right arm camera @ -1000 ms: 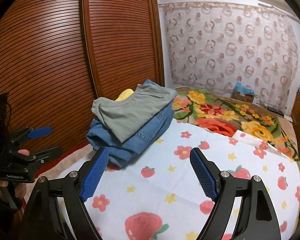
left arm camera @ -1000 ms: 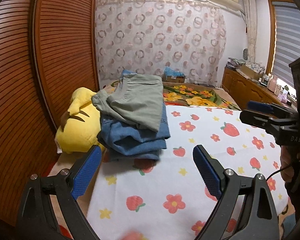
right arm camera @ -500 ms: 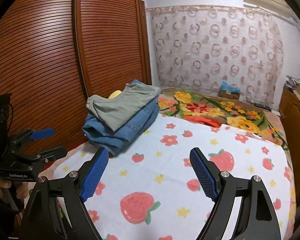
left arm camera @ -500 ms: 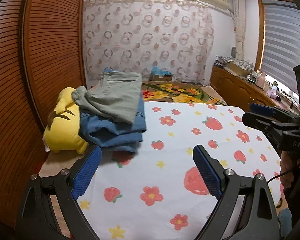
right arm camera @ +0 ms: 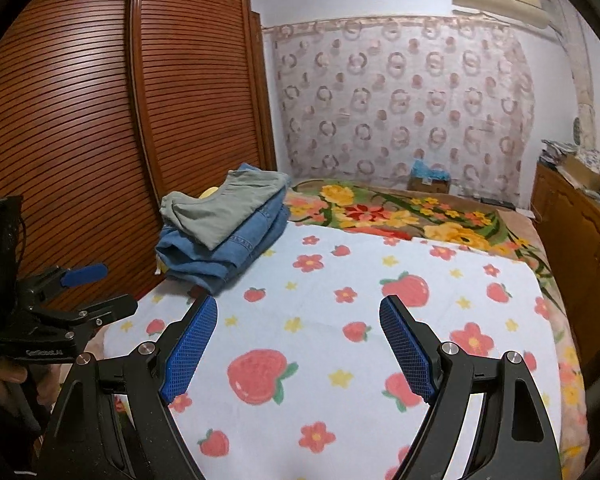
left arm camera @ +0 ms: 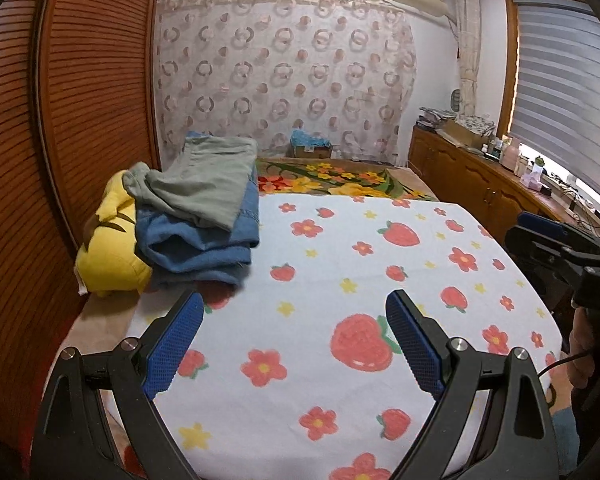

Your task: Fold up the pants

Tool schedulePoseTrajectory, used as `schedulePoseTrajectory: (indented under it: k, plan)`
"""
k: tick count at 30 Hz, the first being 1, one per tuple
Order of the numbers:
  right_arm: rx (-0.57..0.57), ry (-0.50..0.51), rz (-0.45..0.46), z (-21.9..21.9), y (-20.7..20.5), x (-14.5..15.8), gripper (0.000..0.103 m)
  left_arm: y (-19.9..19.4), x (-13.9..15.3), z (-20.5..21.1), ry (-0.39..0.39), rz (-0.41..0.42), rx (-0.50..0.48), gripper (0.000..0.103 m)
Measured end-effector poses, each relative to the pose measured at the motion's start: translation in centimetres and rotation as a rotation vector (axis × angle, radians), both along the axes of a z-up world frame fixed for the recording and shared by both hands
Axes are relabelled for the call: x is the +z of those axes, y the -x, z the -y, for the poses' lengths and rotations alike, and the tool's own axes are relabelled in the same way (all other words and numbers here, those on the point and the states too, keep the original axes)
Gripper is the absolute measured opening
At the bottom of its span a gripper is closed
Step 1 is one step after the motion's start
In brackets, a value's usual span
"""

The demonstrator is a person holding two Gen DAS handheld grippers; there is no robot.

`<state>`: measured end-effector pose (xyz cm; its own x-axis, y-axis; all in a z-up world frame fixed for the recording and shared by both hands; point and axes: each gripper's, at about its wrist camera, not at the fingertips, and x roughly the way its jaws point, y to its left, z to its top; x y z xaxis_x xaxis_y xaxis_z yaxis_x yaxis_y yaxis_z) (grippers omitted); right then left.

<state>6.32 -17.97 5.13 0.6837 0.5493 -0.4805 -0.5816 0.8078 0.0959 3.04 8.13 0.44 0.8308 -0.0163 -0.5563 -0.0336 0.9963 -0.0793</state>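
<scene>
I have both claws over the bed, and both are released with nothing between their blue pads. My left claw (left arm camera: 294,320) hangs above the white sheet (left arm camera: 320,280) printed with strawberries and flowers. My right claw (right arm camera: 298,326) hangs over the same sheet, and I can see it from the left camera at the right edge of the view, held in a hand (left arm camera: 586,356).

The pants are already folded and stacked at the far left corner of the sheet, well ahead of both claws. The grey-green pants (left arm camera: 204,184) lie on top of the blue jeans (left arm camera: 204,248). The stack leans against a yellow plush toy (left arm camera: 108,248) that sits between it and the brown slatted wardrobe (left arm camera: 80,120).

Beyond the sheet I see a flowered blanket (right arm camera: 400,212) covering the rest of the bed, then a curtain (right arm camera: 400,100) with ring patterns on the far wall. A wooden cabinet (left arm camera: 472,184) runs along the right side under the window.
</scene>
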Motion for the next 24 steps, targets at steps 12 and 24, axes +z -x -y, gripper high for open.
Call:
schedulePoseTrajectory:
  k: [12,24]
  plan:
    - [-0.127,-0.009,-0.002,2.1,2.7,0.6,0.085,-0.1,0.7,2.6,-0.024,0.021,-0.044,0.093]
    - [-0.217,-0.013,0.028,1.4,5.1,1.8,0.085,-0.4,2.9,4.3,-0.025,0.065,-0.078,0.093]
